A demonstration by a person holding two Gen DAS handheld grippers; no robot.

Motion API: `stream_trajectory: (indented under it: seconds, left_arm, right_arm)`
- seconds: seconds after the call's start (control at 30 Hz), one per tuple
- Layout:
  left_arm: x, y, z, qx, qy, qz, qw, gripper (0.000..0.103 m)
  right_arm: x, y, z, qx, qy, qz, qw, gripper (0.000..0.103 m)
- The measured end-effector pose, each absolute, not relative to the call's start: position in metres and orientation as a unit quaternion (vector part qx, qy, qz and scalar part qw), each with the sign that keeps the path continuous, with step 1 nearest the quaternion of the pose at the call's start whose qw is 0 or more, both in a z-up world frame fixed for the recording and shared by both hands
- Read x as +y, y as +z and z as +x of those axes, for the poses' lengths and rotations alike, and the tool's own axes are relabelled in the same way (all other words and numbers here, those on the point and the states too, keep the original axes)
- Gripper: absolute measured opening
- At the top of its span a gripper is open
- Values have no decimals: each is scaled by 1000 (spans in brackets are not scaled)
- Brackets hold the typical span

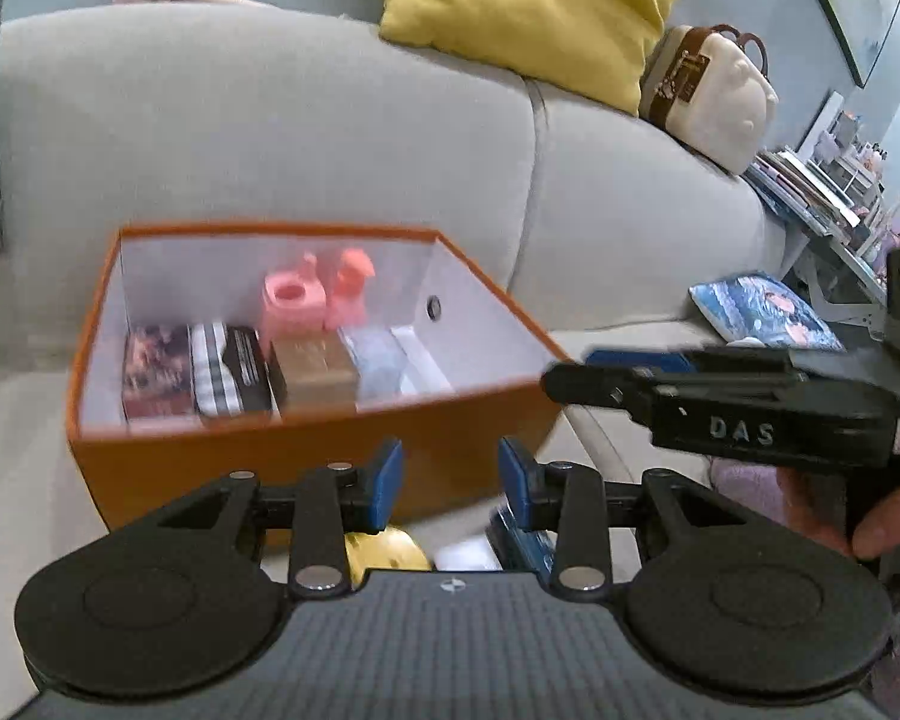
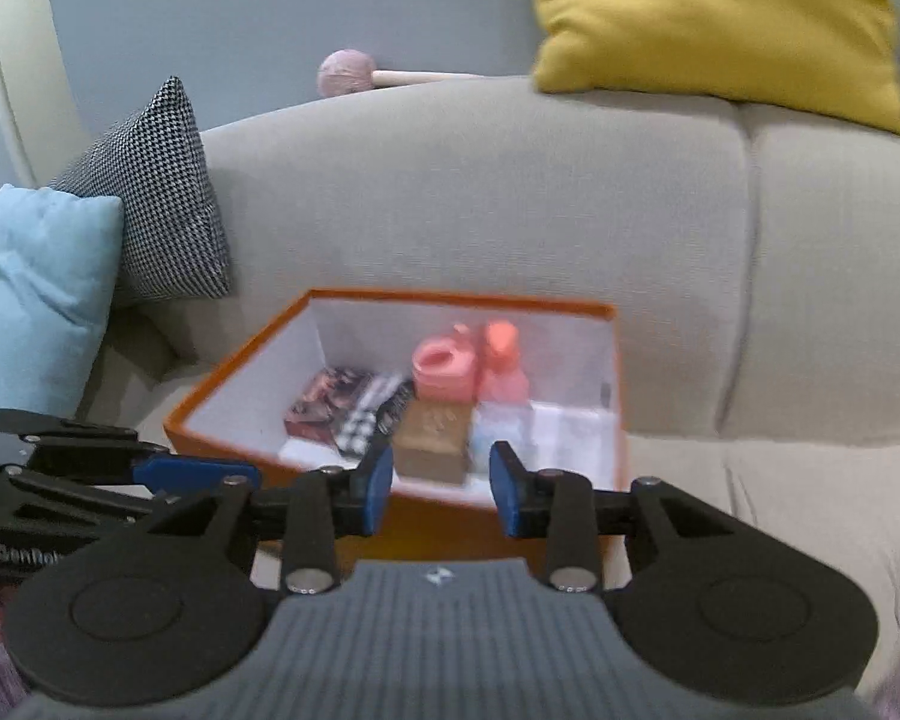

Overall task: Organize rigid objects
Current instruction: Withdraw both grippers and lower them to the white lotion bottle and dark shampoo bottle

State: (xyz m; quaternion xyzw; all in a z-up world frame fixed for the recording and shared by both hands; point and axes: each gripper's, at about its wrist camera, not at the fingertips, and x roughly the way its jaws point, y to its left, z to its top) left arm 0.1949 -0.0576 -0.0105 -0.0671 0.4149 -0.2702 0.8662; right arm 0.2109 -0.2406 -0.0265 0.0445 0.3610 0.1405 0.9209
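An orange box (image 1: 306,468) is sitting open on the grey sofa (image 1: 270,138), holding a row of small cartons: a dark red one (image 1: 157,372), a black-and-white striped one (image 1: 229,369), a brown one (image 1: 318,369) and a pale blue one (image 1: 378,360). Two pink plastic toys (image 1: 315,297) are standing behind them (blurred, possibly a small toilet and a figure). A yellow cushion (image 1: 534,6) is leaning on the backrest, and a houndstooth cushion (image 2: 150,198) is resting beside a light blue cushion (image 2: 36,288). A yellow object (image 1: 390,549) is lying just below the left gripper (image 1: 450,483), whose blue pads are standing moderately apart with nothing between them. The right gripper (image 2: 438,495) is hovering before the box's near wall, jaws likewise parted and empty, and the left one is reaching in sideways beside it.
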Motion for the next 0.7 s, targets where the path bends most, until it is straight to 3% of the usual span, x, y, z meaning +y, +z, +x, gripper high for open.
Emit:
stream_trajectory:
  seconds: [0.2, 0.37, 0.7]
  left_arm:
    - [-71, -51, 172, 450, -278, -107, 842, 43]
    - [-82, -85, 177, 477, -274, -131, 825, 33]
    - [-87, -125, 184, 524, -243, -159, 801, 32]
  right_arm:
    - [-269, -80, 177, 428, 99, 93, 894, 35]
    - [-283, -116, 175, 473, 97, 112, 868, 34]
    - [-293, -140, 191, 521, 98, 175, 830, 35]
